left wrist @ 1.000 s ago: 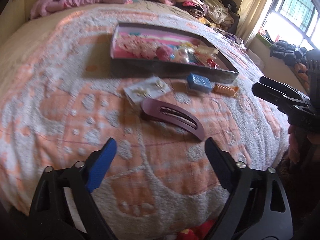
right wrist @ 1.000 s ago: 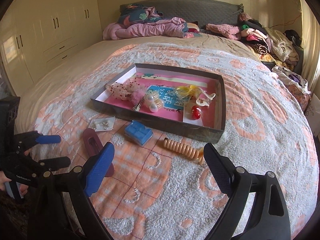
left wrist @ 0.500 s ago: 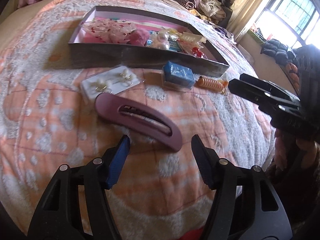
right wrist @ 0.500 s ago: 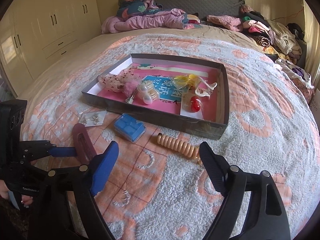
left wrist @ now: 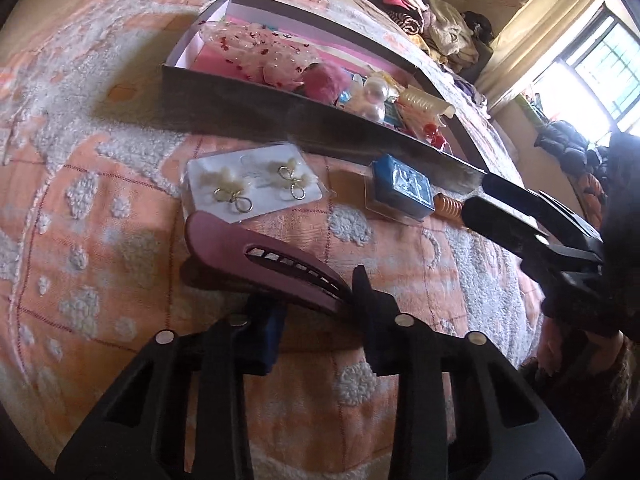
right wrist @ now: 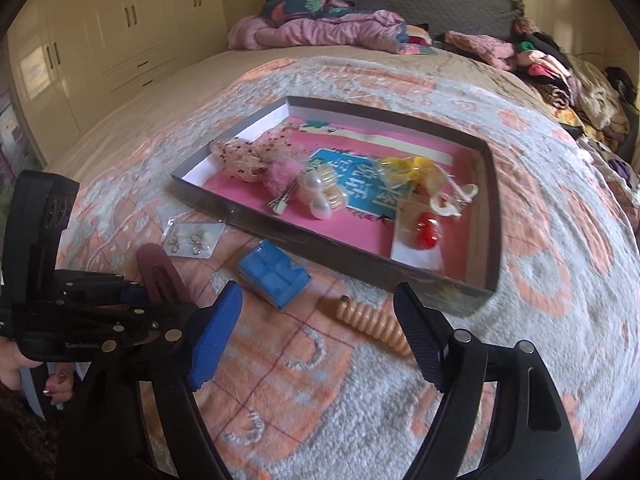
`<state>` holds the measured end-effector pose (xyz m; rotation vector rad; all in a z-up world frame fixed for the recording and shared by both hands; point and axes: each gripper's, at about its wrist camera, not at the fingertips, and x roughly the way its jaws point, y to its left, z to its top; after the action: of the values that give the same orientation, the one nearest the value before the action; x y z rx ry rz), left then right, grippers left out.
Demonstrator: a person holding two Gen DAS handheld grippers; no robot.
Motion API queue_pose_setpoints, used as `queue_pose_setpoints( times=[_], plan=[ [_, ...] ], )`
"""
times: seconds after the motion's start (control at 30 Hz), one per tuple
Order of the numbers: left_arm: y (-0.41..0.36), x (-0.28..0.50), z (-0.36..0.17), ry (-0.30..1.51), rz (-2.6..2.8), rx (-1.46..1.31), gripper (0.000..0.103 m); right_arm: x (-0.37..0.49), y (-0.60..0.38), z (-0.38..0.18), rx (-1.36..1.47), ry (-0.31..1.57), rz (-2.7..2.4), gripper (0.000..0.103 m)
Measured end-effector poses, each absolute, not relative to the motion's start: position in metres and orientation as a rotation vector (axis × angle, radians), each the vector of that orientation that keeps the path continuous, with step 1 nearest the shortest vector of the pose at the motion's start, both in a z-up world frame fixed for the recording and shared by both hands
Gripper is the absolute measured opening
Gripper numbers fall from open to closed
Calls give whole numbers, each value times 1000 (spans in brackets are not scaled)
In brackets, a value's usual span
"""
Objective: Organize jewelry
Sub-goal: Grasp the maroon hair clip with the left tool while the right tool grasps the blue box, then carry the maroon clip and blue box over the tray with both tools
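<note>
The left gripper (left wrist: 320, 304) has its jaws narrowed around the near end of the maroon hair clip (left wrist: 264, 260), which lies on the bedspread (left wrist: 100, 200). Just beyond the clip sits the earring card (left wrist: 252, 188), then the tray (left wrist: 320, 120). The right gripper (right wrist: 320, 332) hovers with jaws wide; between them lies the peach spiral hair tie (right wrist: 372, 322), with the blue box (right wrist: 276, 276) ahead-left.

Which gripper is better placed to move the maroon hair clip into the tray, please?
Left. The left gripper is closed around the near end of the maroon hair clip, while the right gripper hangs open above the coiled hair tie.
</note>
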<state>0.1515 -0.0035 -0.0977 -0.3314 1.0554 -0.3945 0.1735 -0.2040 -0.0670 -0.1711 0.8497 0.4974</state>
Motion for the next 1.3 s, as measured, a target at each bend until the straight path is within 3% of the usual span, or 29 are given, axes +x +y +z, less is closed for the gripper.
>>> queue_pose_setpoints(
  times=[0.43, 0.57, 1.3],
  plan=[
    [20, 135, -93, 1048, -439, -384, 10, 201, -160, -92, -290, 927, 577, 59],
    [28, 129, -89, 1042, -432, -382, 7, 206, -154, -103, -293, 956, 588, 50],
    [9, 114, -58, 976, -413, -189, 3, 139, -210, -74, -100, 858, 512, 50]
  ],
)
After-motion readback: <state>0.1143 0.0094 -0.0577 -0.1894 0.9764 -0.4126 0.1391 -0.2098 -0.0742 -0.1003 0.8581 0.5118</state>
